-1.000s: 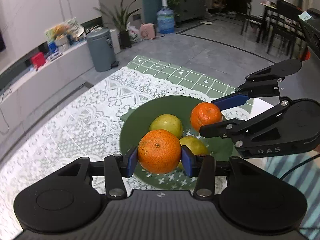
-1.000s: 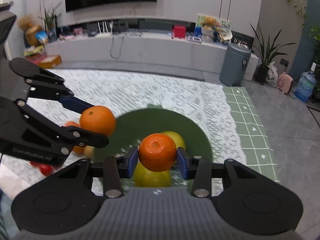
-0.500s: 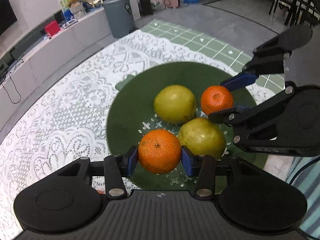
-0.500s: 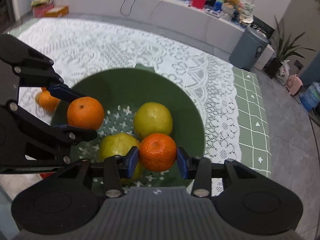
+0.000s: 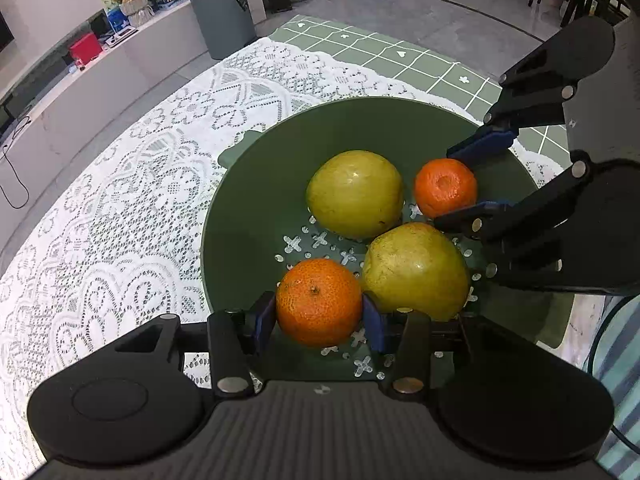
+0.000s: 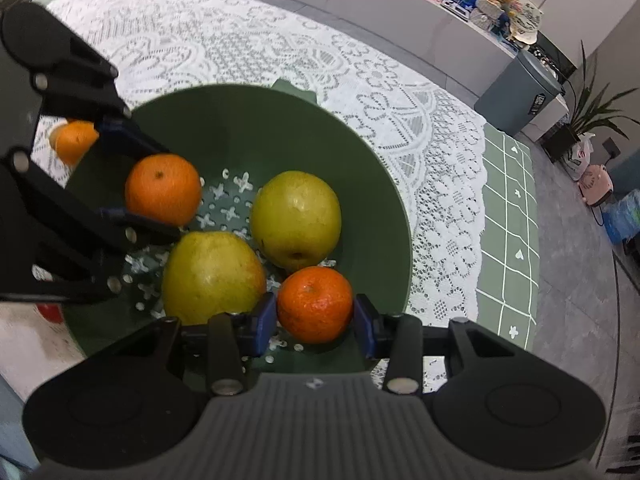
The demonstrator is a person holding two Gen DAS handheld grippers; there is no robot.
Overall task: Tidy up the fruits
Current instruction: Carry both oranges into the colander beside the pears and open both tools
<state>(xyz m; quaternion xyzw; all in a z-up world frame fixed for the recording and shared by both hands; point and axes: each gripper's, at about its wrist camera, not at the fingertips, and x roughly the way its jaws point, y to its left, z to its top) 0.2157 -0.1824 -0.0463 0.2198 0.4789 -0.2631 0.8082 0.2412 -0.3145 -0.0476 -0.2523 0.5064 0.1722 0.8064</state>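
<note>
A green perforated bowl [image 5: 256, 208] sits on the lace cloth and holds two yellow-green pears [image 5: 355, 194] [image 5: 416, 270]. My left gripper [image 5: 319, 320] is shut on an orange [image 5: 319, 302], low inside the bowl beside the near pear. My right gripper [image 6: 315, 322] is shut on a second orange [image 6: 315, 304], also down in the bowl [image 6: 248, 128] next to the pears [image 6: 296, 216] [image 6: 212, 274]. Each gripper shows in the other's view, with its orange [image 5: 445, 188] [image 6: 163, 189].
Another orange [image 6: 72, 142] and a red fruit [image 6: 50, 312] lie on the table left of the bowl. The white lace cloth [image 5: 120, 200] covers the table, with a green checked mat [image 5: 400, 56] at its far end. A grey bin [image 5: 224, 12] stands on the floor beyond.
Both grippers have come down and forward into the bowl, each still holding its orange. The oranges now sit low beside the pears.
</note>
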